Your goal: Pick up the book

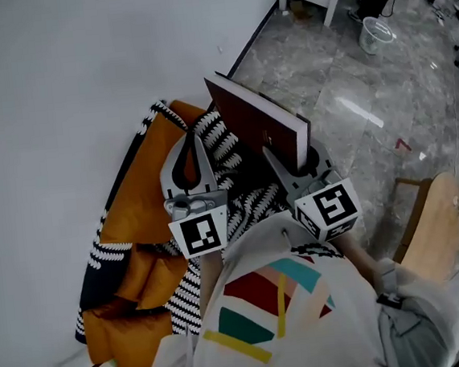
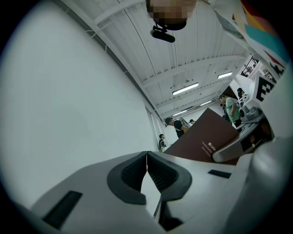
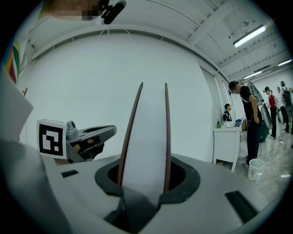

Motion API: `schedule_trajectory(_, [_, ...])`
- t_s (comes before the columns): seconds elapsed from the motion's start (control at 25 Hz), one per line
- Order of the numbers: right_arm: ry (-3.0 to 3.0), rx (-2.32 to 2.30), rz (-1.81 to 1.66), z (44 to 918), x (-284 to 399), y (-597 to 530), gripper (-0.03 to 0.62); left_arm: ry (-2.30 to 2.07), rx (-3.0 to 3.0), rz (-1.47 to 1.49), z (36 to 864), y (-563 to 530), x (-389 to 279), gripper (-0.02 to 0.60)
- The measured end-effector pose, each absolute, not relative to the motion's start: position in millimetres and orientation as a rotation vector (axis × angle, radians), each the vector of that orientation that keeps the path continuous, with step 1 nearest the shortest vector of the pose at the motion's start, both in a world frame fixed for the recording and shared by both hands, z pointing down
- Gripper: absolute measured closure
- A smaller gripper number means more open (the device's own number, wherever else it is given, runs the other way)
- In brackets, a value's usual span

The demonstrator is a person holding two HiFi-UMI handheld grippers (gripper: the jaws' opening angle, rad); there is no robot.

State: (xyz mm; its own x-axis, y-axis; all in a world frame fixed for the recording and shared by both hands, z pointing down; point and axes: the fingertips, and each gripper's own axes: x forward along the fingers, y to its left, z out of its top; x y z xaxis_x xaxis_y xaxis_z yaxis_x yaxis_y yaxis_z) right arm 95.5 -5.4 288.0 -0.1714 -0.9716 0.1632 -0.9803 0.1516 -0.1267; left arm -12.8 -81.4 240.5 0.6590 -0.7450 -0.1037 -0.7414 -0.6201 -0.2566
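The book [image 1: 256, 124], dark red with a pale page block, stands on edge in the air above a blanket. My right gripper [image 1: 294, 163] is shut on its lower end. In the right gripper view the book's page edge [image 3: 146, 132] rises straight out from between the pads of my right gripper [image 3: 145, 179]. My left gripper [image 1: 187, 146] hangs just left of the book, shut with nothing in it. The left gripper view has that gripper [image 2: 146, 157] with its pads touching, and the book's cover [image 2: 203, 137] to the right, apart from it.
An orange blanket with black-and-white stripes [image 1: 135, 252] lies below the grippers, beside a white wall [image 1: 59, 90]. Marble floor [image 1: 350, 94] spreads to the right, with a white bin [image 1: 375, 34] and a wooden seat [image 1: 431, 220]. Several people [image 3: 247, 119] stand by a white cabinet [image 3: 226, 146].
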Motion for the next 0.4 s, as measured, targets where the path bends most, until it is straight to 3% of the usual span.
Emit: schedule_trajectory(0.4, [-2.343,1.959,0.339,297.4,84.4,-1.4,0.431,1.209,-2.611,-0.02,245.4,-83.2,-22.5,0.574])
